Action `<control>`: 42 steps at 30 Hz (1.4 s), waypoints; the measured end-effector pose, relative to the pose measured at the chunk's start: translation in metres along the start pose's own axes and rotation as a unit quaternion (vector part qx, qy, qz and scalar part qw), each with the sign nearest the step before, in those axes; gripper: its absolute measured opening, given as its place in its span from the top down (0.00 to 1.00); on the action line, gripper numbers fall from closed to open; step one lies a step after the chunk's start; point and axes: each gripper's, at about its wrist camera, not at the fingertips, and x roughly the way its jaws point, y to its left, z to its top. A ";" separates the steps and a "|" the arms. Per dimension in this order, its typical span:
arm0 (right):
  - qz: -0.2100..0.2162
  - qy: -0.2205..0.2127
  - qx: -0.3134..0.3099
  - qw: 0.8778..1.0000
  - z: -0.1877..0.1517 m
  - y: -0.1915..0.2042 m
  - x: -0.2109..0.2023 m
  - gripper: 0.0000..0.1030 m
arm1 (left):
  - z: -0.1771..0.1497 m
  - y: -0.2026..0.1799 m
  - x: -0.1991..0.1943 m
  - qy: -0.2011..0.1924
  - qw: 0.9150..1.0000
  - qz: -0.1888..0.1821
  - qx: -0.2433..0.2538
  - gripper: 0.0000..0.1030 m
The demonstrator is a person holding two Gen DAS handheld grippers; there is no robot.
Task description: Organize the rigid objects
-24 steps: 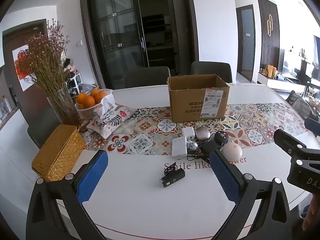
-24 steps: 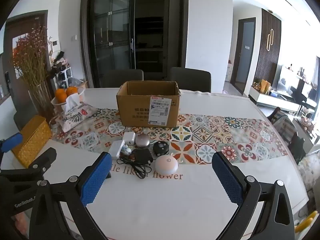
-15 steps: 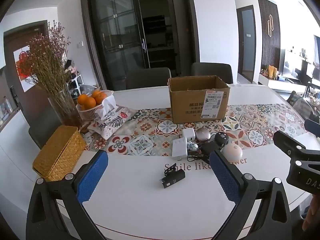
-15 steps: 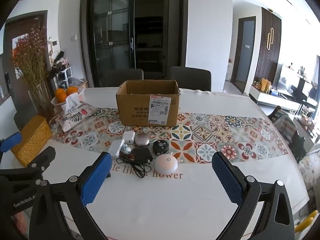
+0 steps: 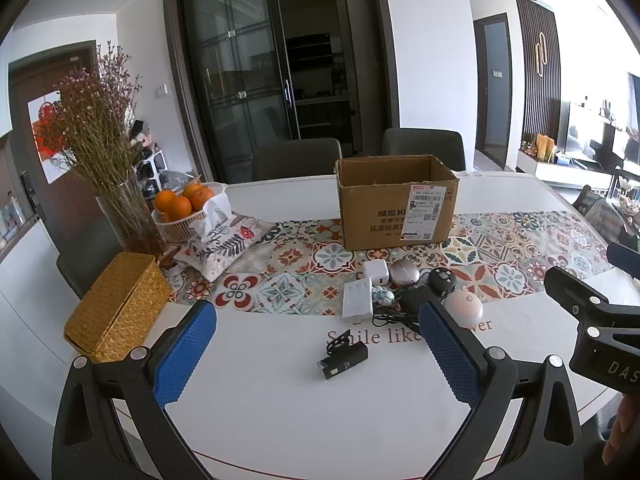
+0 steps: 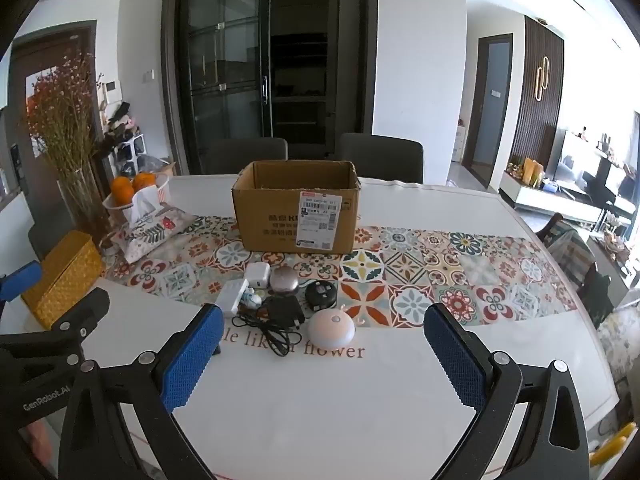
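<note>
An open cardboard box (image 5: pixel 396 204) (image 6: pixel 296 208) stands on the patterned table runner. In front of it lies a cluster of small items: a white charger (image 6: pixel 257 274), a white flat adapter (image 6: pixel 232 297), a grey dome (image 6: pixel 284 279), a black round puck (image 6: pixel 321 293), a black plug with cable (image 6: pixel 282 312) and a pale round lamp (image 6: pixel 331 329). A black clip device (image 5: pixel 343 360) lies alone nearer me. My left gripper (image 5: pixel 316 354) is open above that device. My right gripper (image 6: pixel 320 354) is open, just short of the lamp. Both are empty.
A woven yellow box (image 5: pixel 118 304), a tissue pouch (image 5: pixel 224 240), a basket of oranges (image 5: pixel 180 208) and a vase of dried flowers (image 5: pixel 100 140) stand at the left. Two dark chairs (image 6: pixel 380 156) stand behind the white table (image 6: pixel 360 400).
</note>
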 end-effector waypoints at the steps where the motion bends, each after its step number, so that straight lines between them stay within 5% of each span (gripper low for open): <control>1: 0.000 0.000 0.000 1.000 0.000 0.000 0.000 0.02 | 0.000 0.000 0.000 0.000 1.000 -0.001 0.000 0.00; 42: -0.001 0.001 -0.001 1.000 -0.002 0.000 0.004 0.02 | 0.005 -0.004 0.007 0.000 1.000 -0.008 0.000 0.00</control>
